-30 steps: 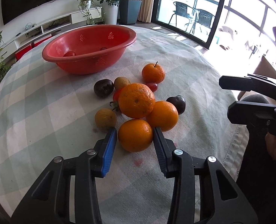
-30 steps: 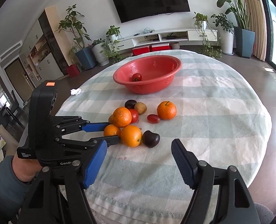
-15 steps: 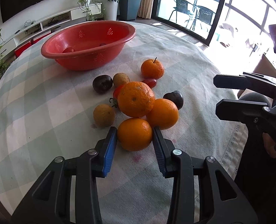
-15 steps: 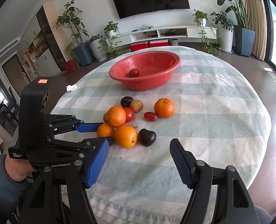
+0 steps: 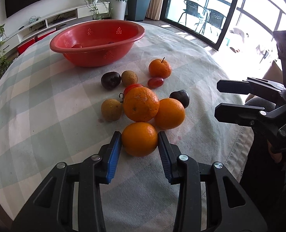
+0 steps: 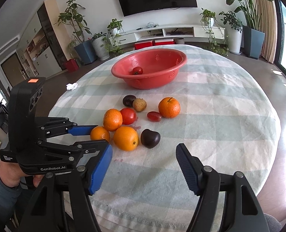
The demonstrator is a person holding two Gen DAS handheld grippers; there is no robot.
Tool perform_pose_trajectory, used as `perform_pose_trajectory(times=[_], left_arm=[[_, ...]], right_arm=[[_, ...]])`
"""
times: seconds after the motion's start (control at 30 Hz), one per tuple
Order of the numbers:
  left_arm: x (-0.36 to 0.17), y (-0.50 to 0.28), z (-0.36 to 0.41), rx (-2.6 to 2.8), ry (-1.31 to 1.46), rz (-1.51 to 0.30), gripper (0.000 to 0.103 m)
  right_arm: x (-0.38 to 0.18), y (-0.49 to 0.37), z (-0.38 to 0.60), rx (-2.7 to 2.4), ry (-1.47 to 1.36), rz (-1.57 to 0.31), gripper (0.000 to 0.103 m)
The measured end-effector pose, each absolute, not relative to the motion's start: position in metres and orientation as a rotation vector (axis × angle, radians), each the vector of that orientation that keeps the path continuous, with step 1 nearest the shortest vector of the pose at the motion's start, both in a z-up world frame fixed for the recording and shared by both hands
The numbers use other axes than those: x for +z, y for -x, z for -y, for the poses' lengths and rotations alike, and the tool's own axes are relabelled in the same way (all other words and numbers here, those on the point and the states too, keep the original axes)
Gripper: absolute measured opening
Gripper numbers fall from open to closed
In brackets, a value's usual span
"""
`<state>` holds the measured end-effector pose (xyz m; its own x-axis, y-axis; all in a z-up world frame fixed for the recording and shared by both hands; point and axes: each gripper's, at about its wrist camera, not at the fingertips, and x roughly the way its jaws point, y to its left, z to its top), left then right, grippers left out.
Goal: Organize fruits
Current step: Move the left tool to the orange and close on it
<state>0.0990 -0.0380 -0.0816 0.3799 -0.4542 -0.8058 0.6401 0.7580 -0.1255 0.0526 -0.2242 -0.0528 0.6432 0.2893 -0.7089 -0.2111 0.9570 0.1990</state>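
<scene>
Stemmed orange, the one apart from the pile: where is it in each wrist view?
Left wrist: stemmed orange sits above centre, right of the pile, just past the red grape tomato.
Right wrist: stemmed orange lies right of centre, at the right end of the fruit group, the same tomato at its left.
Shared landmark: red basket, beyond the fruit in both.

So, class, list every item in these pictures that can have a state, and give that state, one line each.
left tool: closed around the nearest orange, pads at both its sides
nearest orange: on the cloth, between the pads
right tool: open, holding nothing
red basket: upright, one tomato inside
tomato in basket: resting in the basket
dark plum: lying loose on the cloth
stemmed orange: loose on the cloth, stem up
</scene>
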Motion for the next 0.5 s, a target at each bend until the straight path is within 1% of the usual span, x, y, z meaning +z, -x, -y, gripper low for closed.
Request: perform_pose_trajectory(times=[0.5], left_arm=[[-0.081,-0.085,0.026,-0.691,-0.195,-0.96,0.036]], right_arm=[[-0.06,-0.055,0.217,0.283,-0.07,-0.848,0.072]])
